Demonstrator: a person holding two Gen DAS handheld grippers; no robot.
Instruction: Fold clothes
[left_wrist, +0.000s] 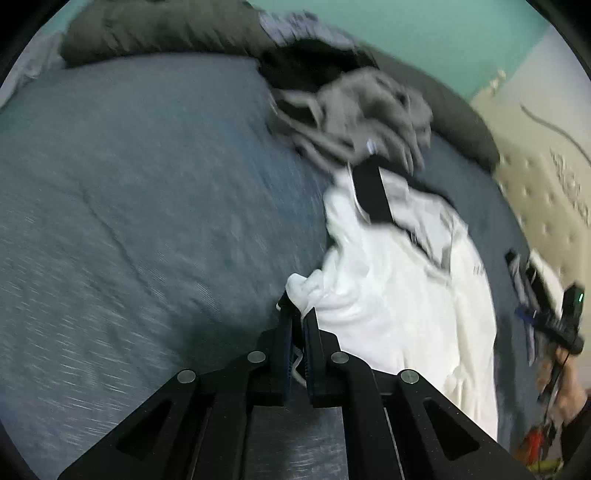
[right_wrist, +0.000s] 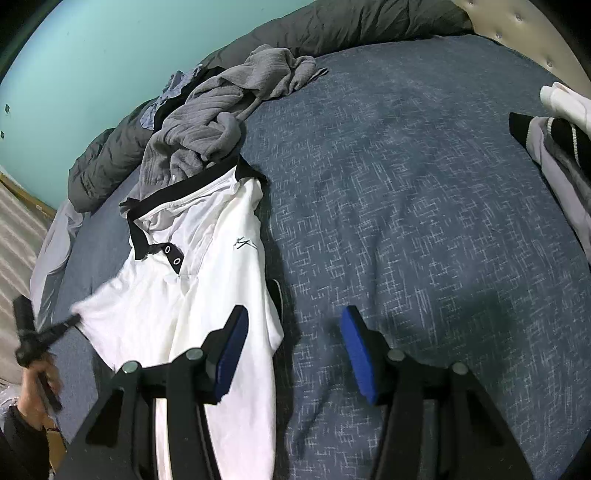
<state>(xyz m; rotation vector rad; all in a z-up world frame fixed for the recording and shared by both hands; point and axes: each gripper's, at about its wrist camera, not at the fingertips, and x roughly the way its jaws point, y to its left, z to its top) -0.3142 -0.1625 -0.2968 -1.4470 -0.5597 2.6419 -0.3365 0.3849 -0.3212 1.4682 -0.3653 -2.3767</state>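
Blue-padded fingers (right_wrist: 231, 354) of the right gripper (right_wrist: 295, 347) spread wide, released, hovering over the blue bedspread (right_wrist: 424, 221); left finger overlaps the white polo shirt's (right_wrist: 207, 280) right edge, right finger over bare cover.

Left gripper (left_wrist: 298, 314) clenched on a bunched fold of the white polo shirt (left_wrist: 399, 295) at its near-left edge; left wrist view motion-blurred. Same gripper visible in the right wrist view at the shirt's left sleeve edge (right_wrist: 62, 326), person's hand (right_wrist: 37, 384) on the handle.

Shirt lies on the bed, black collar (right_wrist: 188, 188) at the far end, touching the grey garment (right_wrist: 207, 122) heaped behind it. Dark grey duvet (right_wrist: 107, 155) rolled along the far bed edge, teal wall (right_wrist: 92, 74) behind.

Open room: wide stretch of bare bedspread right of the shirt, running to folded clothes (right_wrist: 561, 147) at the far right edge near the padded headboard (right_wrist: 524, 33). Left of the shirt, bedspread (left_wrist: 129, 203) bare as well.
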